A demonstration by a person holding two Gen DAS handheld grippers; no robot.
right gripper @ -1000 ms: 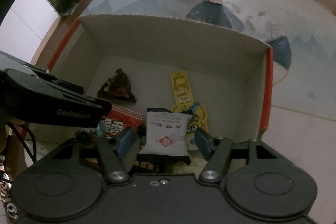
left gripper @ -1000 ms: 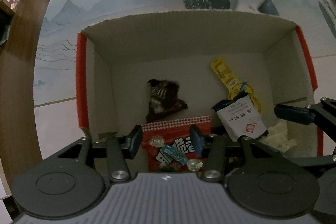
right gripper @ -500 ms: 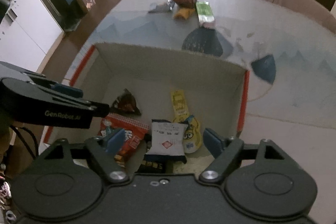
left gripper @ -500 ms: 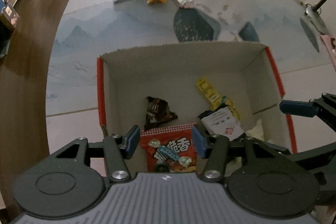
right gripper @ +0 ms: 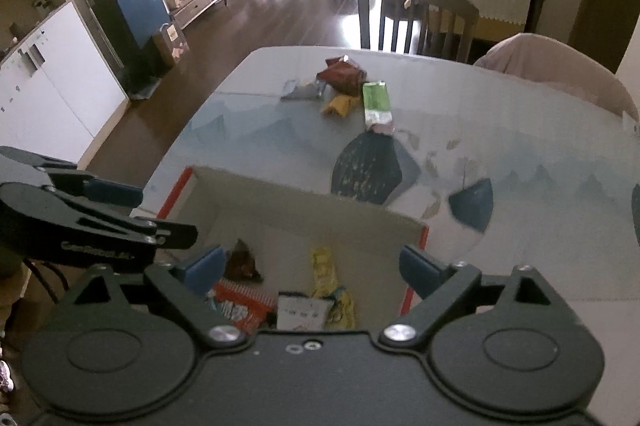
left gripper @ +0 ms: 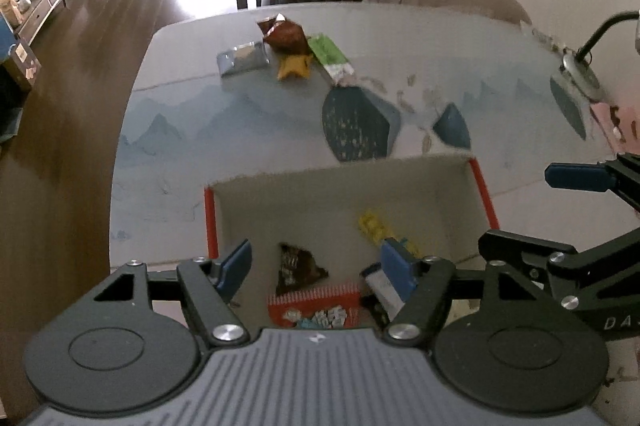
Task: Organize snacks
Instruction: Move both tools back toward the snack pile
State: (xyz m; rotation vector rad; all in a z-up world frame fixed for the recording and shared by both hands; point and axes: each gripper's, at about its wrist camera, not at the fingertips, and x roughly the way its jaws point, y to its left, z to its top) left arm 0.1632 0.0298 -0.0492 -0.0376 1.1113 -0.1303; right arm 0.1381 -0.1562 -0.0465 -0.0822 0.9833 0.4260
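- left gripper (left gripper: pixel 316 264) hangs over the cardboard box (left gripper: pixel 340 182), jaws spread wide, nothing between them.
- in the box: a dark brown packet (left gripper: pixel 298 268), a red packet (left gripper: pixel 316 310) touching its near edge, a yellow wrapper (left gripper: pixel 374 224), a white packet (left gripper: pixel 380 284) partly hidden by the blue pad.
- far across the table (left gripper: pixel 240 130): a silver packet (left gripper: pixel 243 59), a brown bag (left gripper: pixel 286 33), a small yellow packet (left gripper: pixel 295 66), a green packet (left gripper: pixel 330 56), clustered together.
- right gripper (left gripper: pixel 576 178) at the right edge, over the box's right side.

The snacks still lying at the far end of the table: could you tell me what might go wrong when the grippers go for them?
The silver packet, brown bag, yellow snack and green wrapper lie touching, so a pinch may catch two. The cardboard box stands between them and both open grippers, left gripper and right gripper, and might get knocked.
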